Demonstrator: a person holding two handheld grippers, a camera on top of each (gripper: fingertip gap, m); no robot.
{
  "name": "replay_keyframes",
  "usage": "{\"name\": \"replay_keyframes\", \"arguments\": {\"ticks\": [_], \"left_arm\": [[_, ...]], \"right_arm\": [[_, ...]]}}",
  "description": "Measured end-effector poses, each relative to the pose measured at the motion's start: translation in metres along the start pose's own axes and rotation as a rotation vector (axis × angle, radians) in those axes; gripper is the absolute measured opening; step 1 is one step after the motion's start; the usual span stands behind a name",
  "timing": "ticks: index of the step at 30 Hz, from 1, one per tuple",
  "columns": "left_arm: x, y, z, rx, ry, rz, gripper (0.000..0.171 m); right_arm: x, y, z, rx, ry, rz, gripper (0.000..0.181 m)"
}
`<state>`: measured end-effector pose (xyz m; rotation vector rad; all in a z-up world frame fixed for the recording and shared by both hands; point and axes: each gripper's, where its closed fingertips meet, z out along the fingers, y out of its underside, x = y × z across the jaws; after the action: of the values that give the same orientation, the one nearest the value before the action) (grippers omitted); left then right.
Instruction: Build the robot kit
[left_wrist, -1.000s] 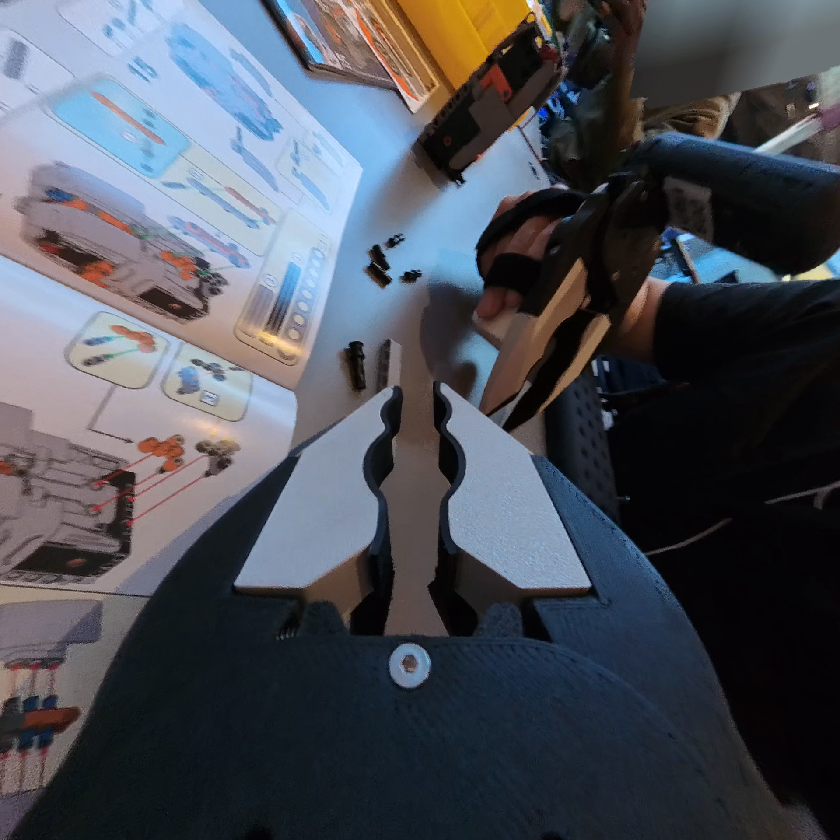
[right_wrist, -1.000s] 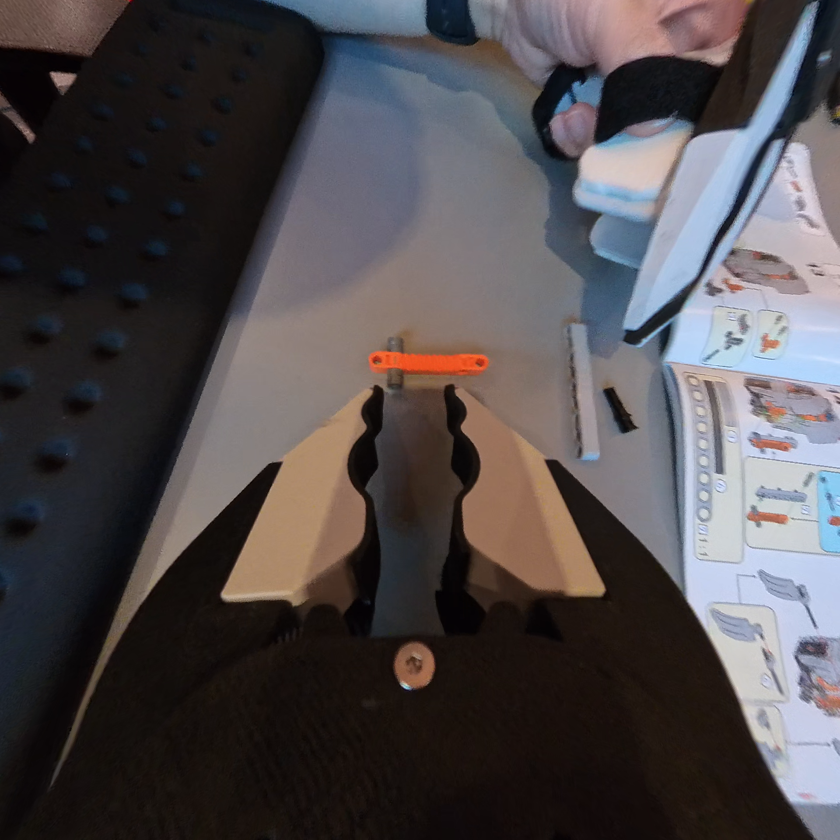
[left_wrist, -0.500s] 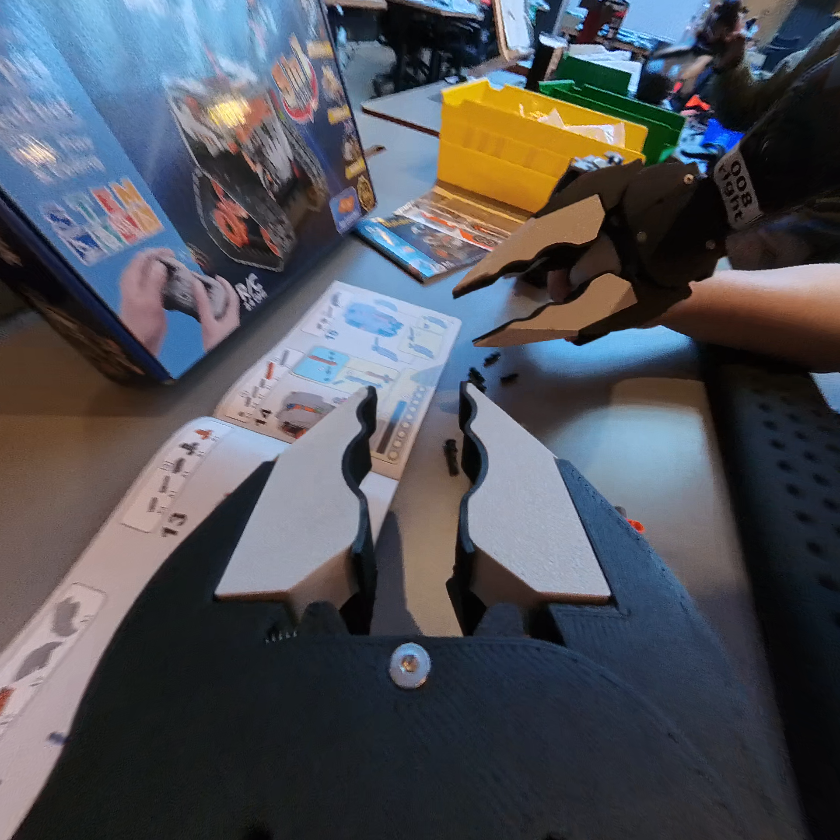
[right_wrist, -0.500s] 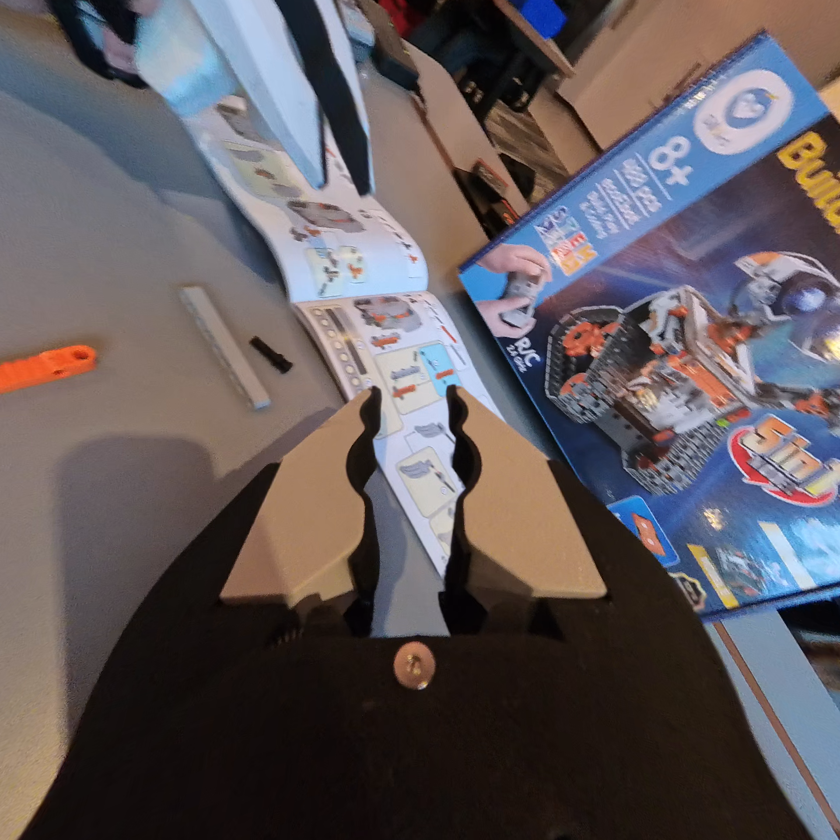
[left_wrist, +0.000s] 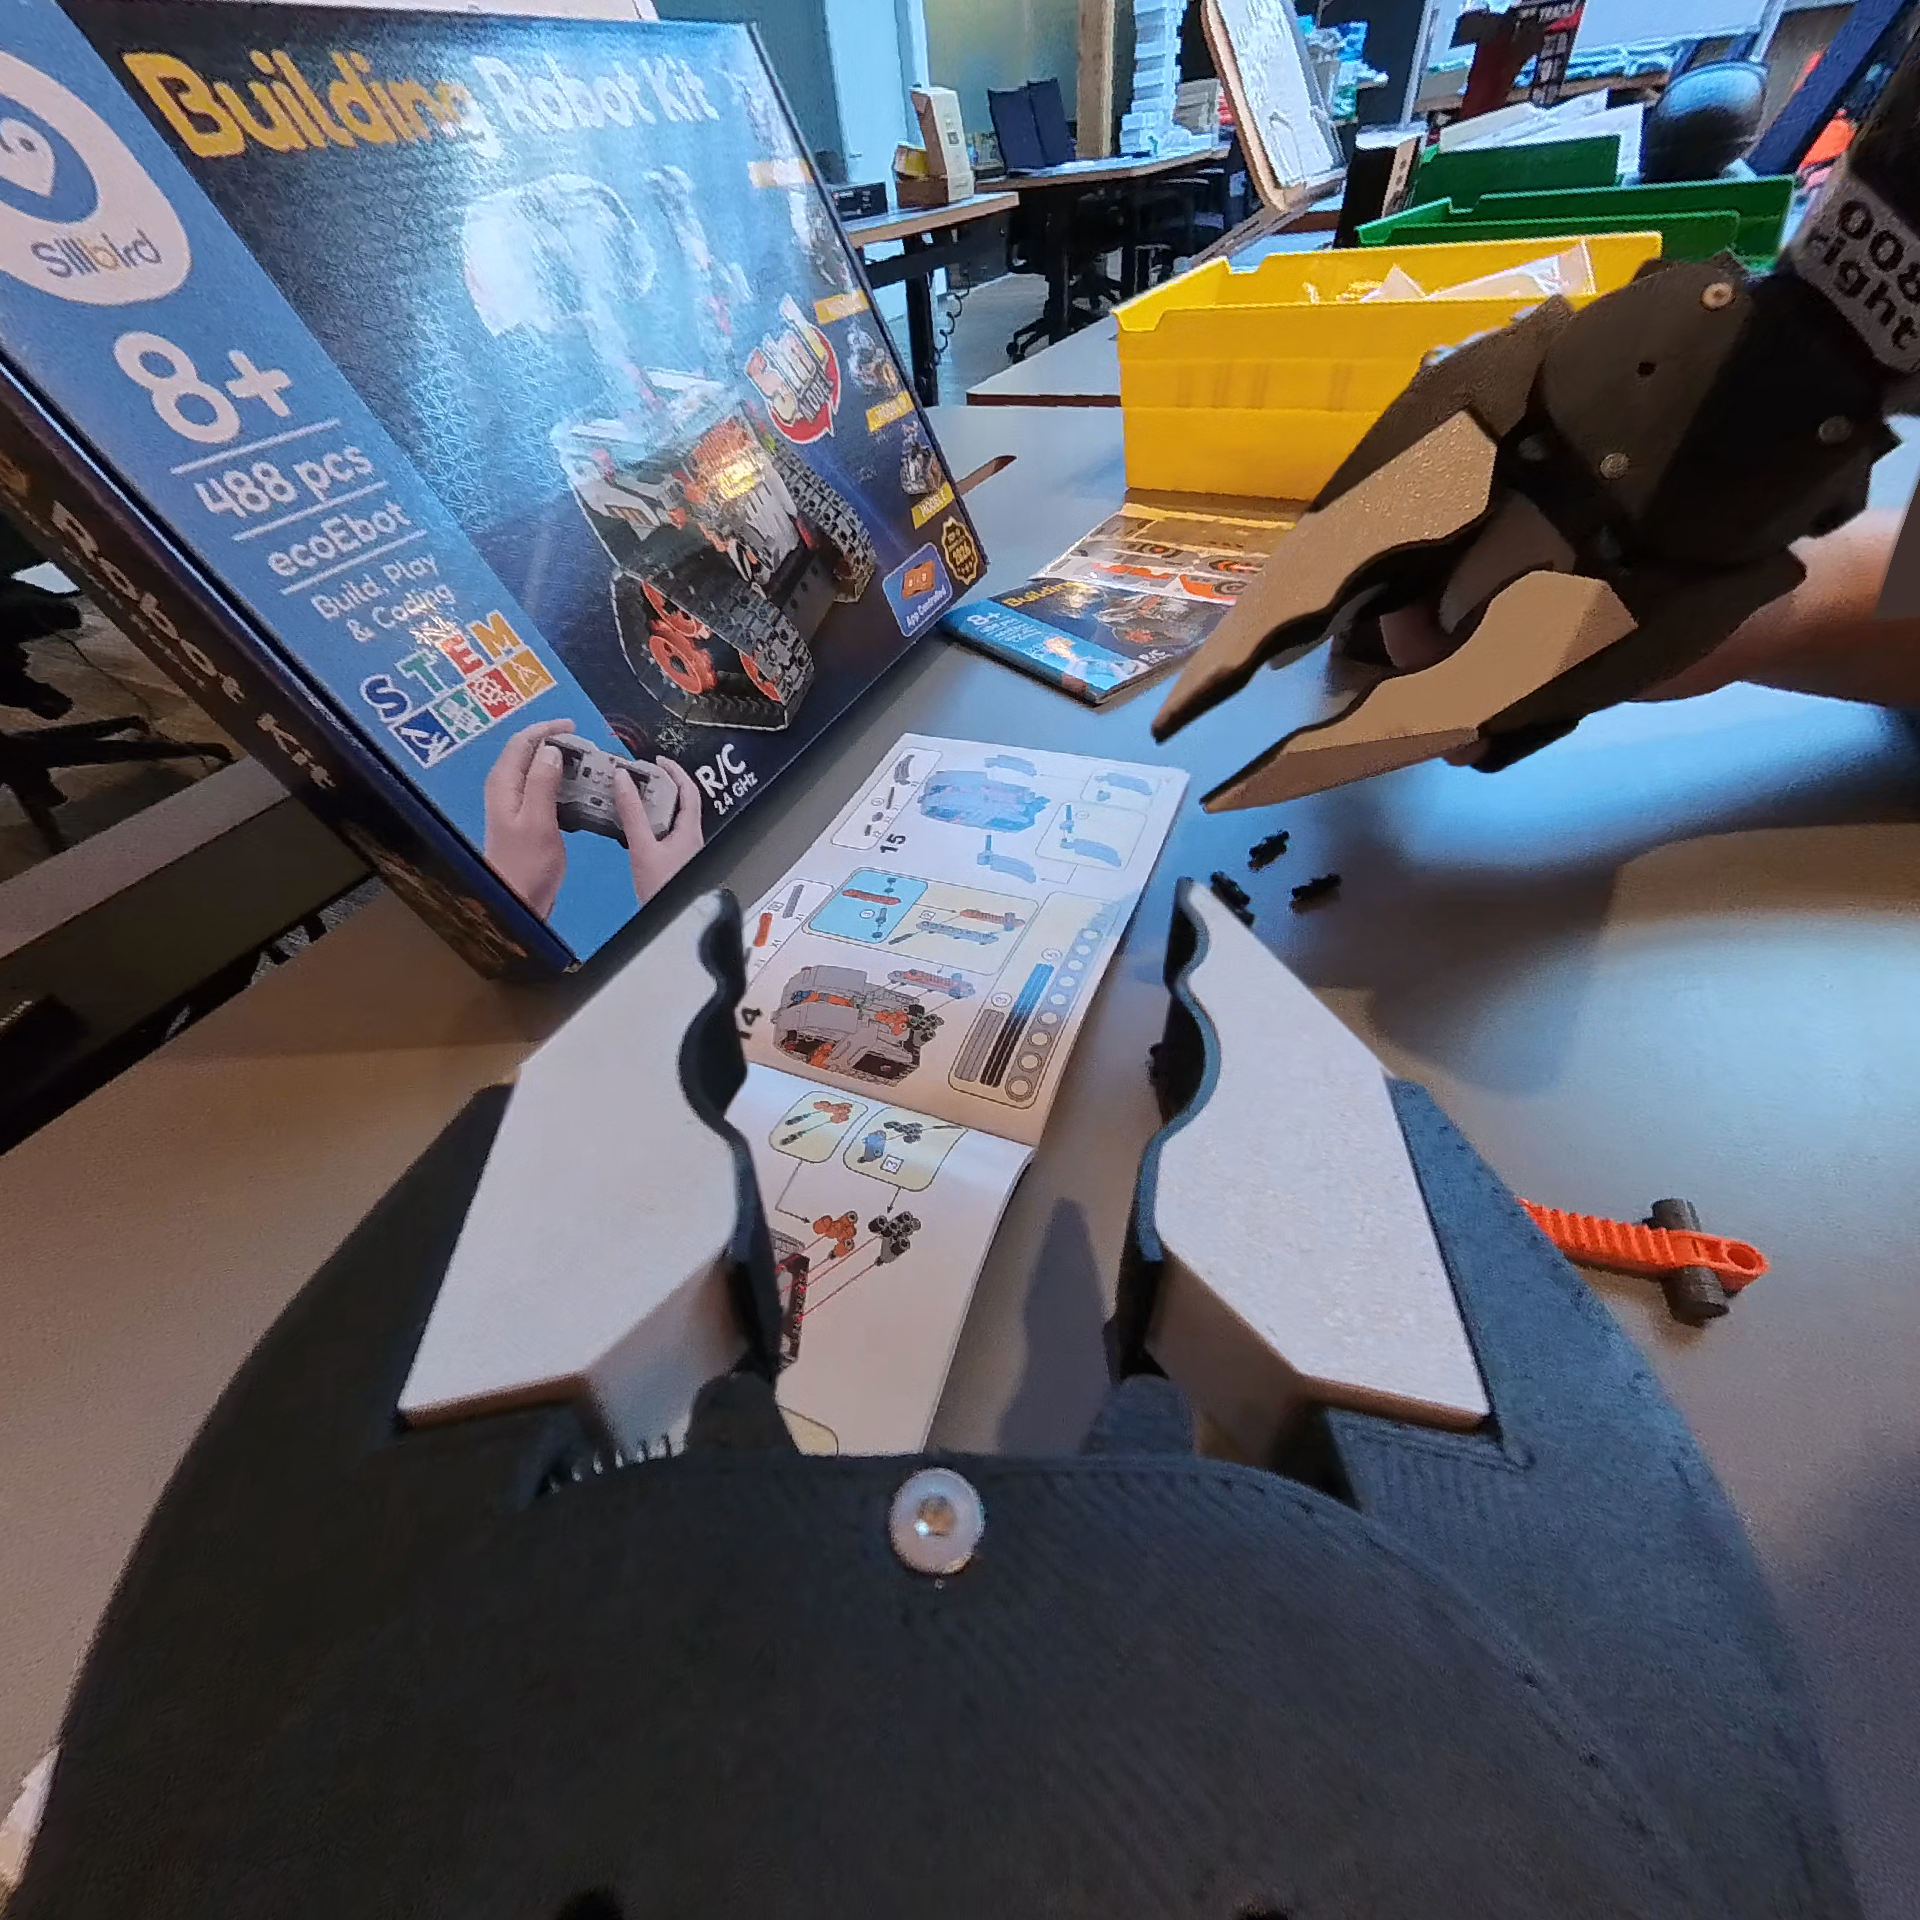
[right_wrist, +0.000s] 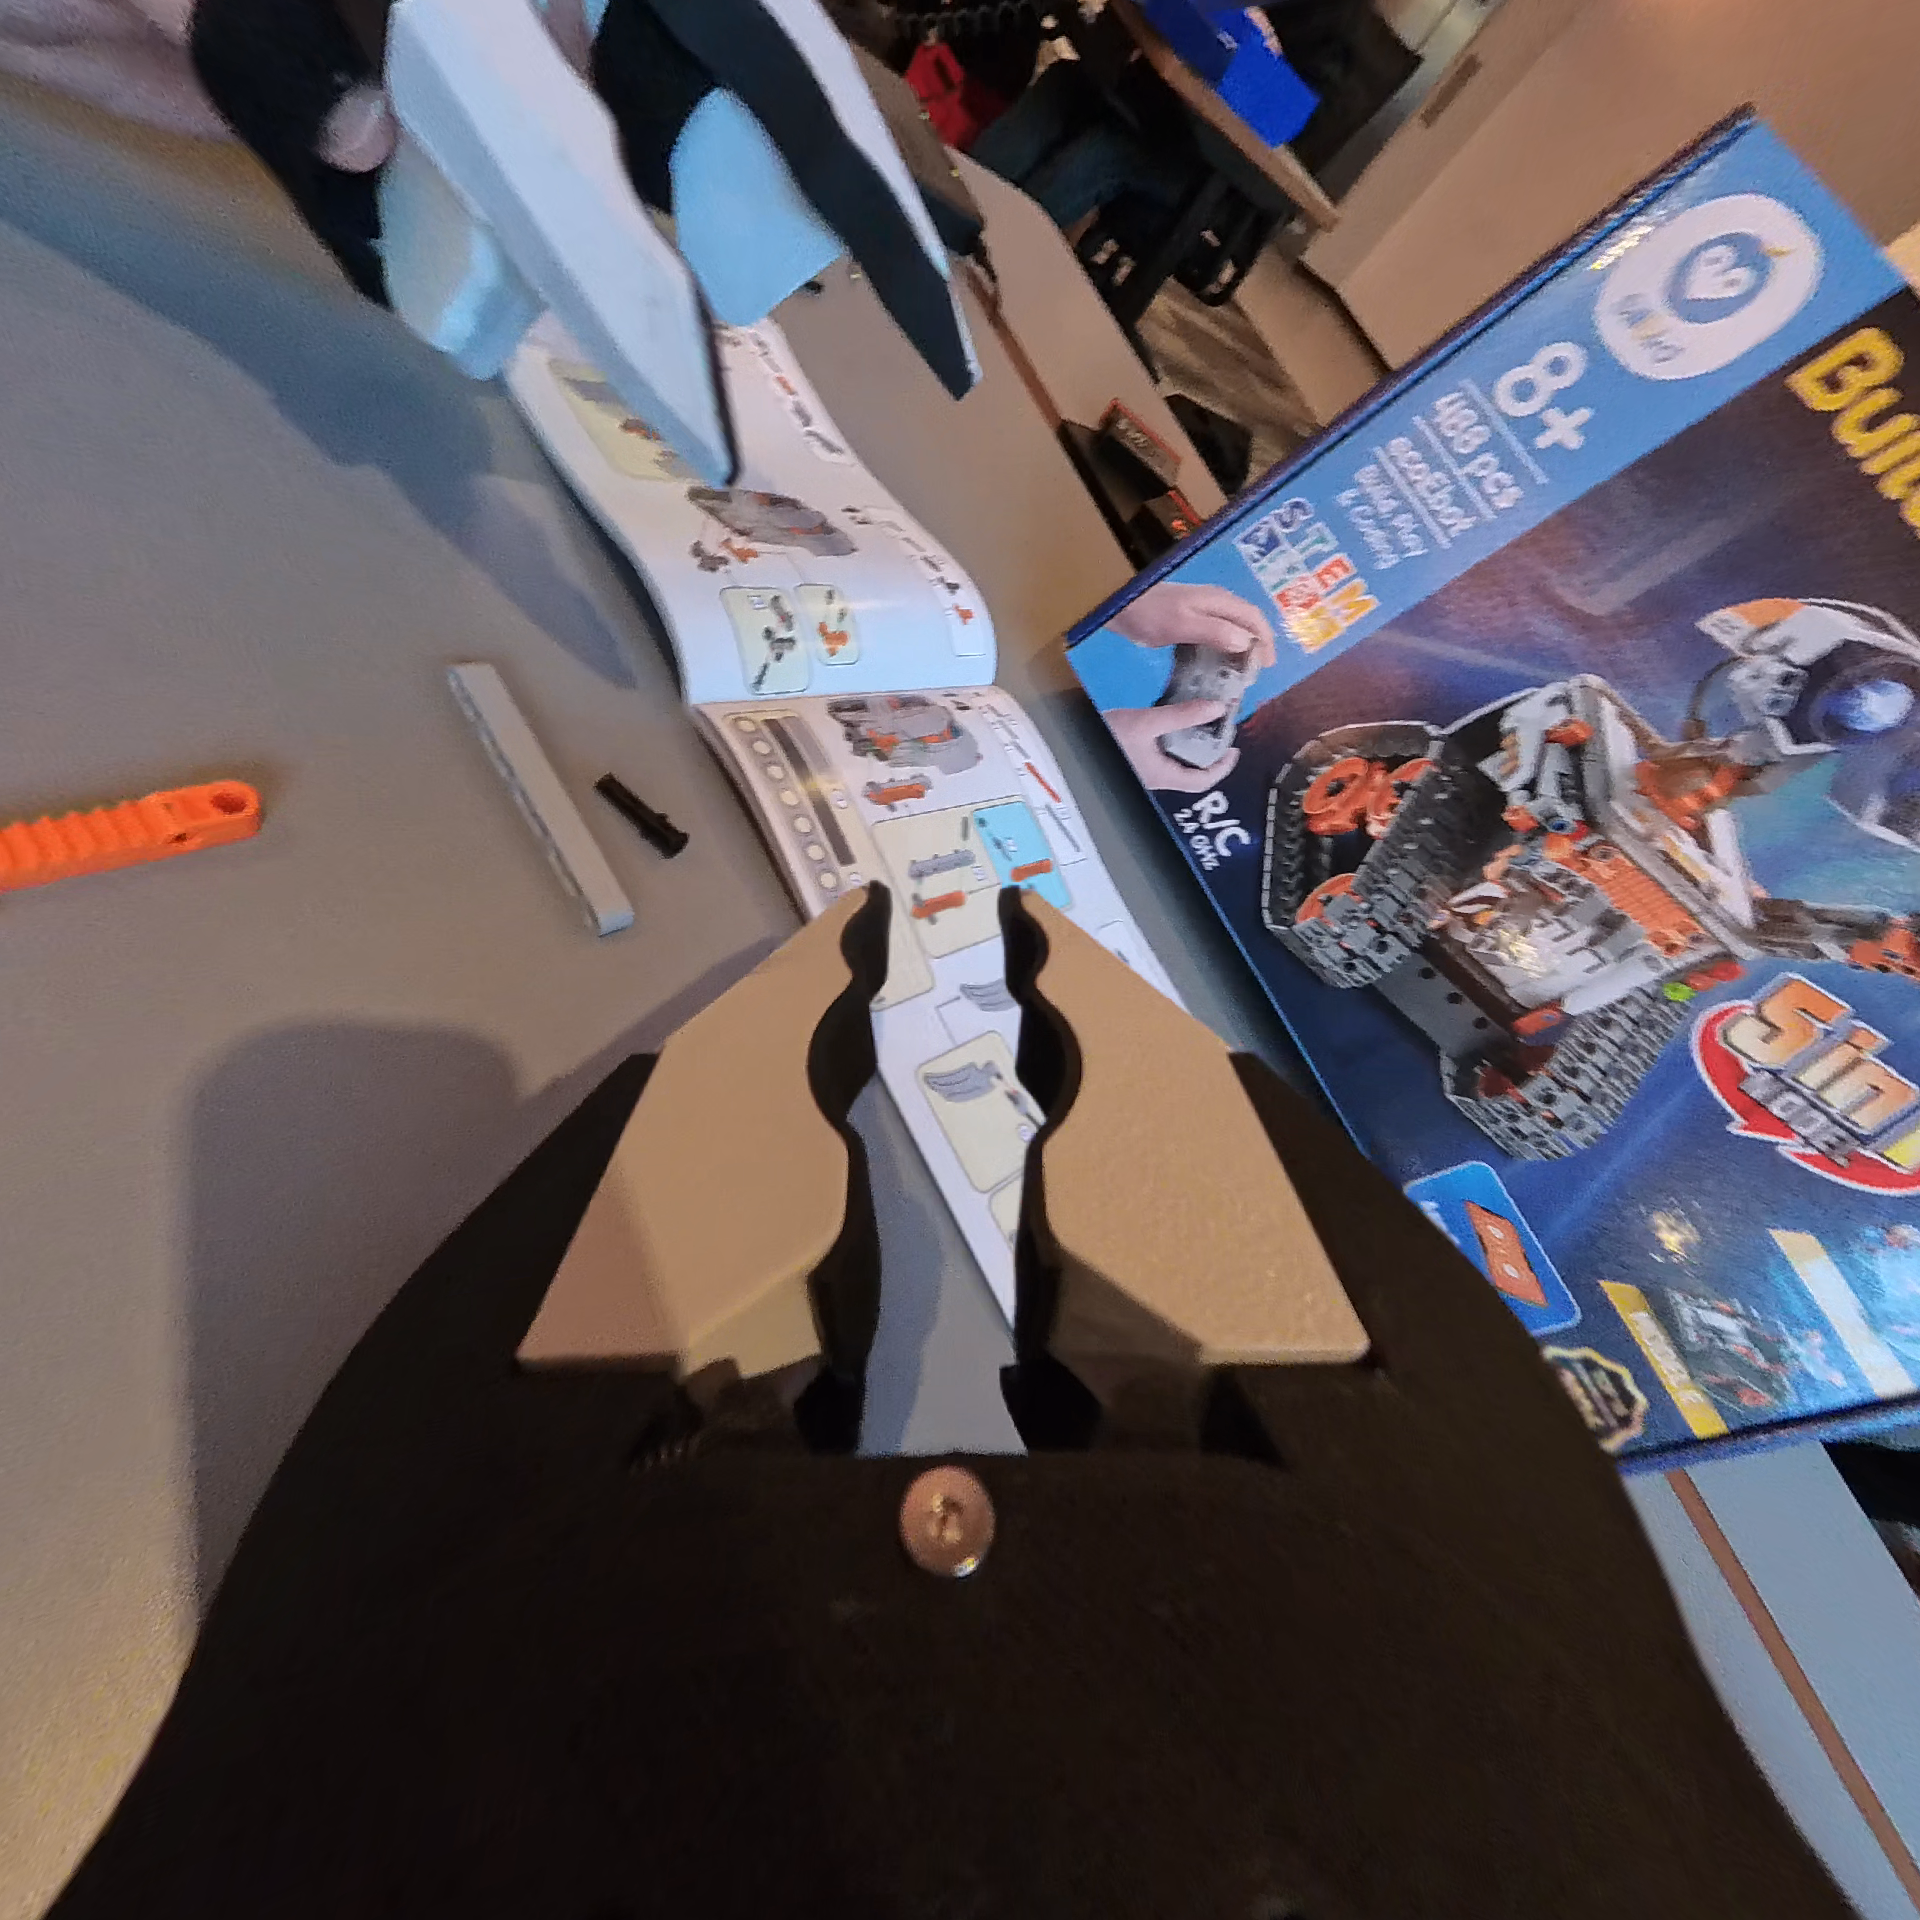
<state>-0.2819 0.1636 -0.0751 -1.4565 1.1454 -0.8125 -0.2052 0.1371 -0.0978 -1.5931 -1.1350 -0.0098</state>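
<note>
Your orange toothed plastic beam (right_wrist: 125, 831) runs off the right wrist view's left edge. The blue printed cardboard box (right_wrist: 1558, 831) is cropped at right. Small black pegs (left_wrist: 1270, 849) near the desk's far edge are too small to tell apart.

left hand-held gripper (left_wrist: 945, 914): jaws spread wide, empty, raised, pointing forward | right hand-held gripper (right_wrist: 940, 899): jaws slightly parted, empty, held aloft, angled toward the left one

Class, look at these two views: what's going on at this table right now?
A person holds two grippers above a grey table, both empty. The left gripper is wide open over the open instruction booklet; the right gripper, fingers slightly apart, hovers above it too. An orange toothed piece, grey beam and black pin lie loose nearby.
</note>
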Motion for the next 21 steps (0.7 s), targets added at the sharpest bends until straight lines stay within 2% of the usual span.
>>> {"name": "replay_keyframes", "arguments": {"ticks": [5, 10, 13, 19, 21], "left_arm": [[0.017, 0.012, 0.002, -0.078, 0.121, -0.051, 0.045], [0.032, 0.024, 0.003, -0.157, 0.212, -0.05, 0.028], [0.048, 0.036, 0.001, -0.229, 0.314, -0.058, 0.003], [0.063, 0.058, 0.003, -0.36, 0.403, -0.109, 0.031], [0.066, 0.068, 0.003, -0.422, 0.407, -0.087, 0.03]], "right_arm": [[-0.032, 0.0, 0.002, -0.005, -0.136, -0.15, 0.014], [-0.066, 0.003, 0.002, -0.032, -0.243, -0.319, 0.011], [-0.077, 0.005, 0.002, -0.036, -0.278, -0.36, 0.011], [-0.074, 0.005, 0.002, -0.037, -0.277, -0.34, 0.011], [-0.074, 0.006, 0.002, -0.04, -0.276, -0.338, 0.011]]}}
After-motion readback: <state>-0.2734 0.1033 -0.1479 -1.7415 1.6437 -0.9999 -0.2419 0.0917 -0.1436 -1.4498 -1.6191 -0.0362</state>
